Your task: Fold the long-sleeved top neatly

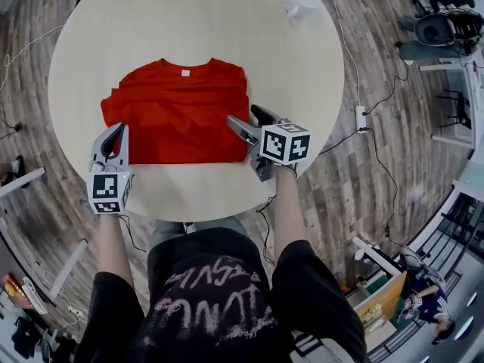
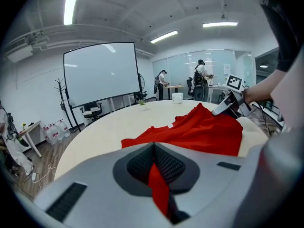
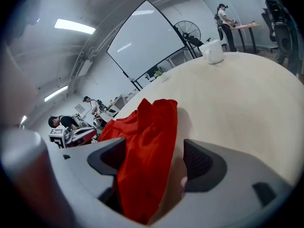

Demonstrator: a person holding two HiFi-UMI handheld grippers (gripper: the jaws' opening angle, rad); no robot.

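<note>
Top, one, red, on one table, left claw clamped on it, right claw agape around it

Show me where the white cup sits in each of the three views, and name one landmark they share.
Head view: white cup near the top edge, right of centre, on the table.
Left gripper view: the cup is small, just right of centre, beyond the red top.
Right gripper view: the cup is upper right, on the table's far side.
Shared landmark: the red top, nearer the person than the cup in all three.
</note>
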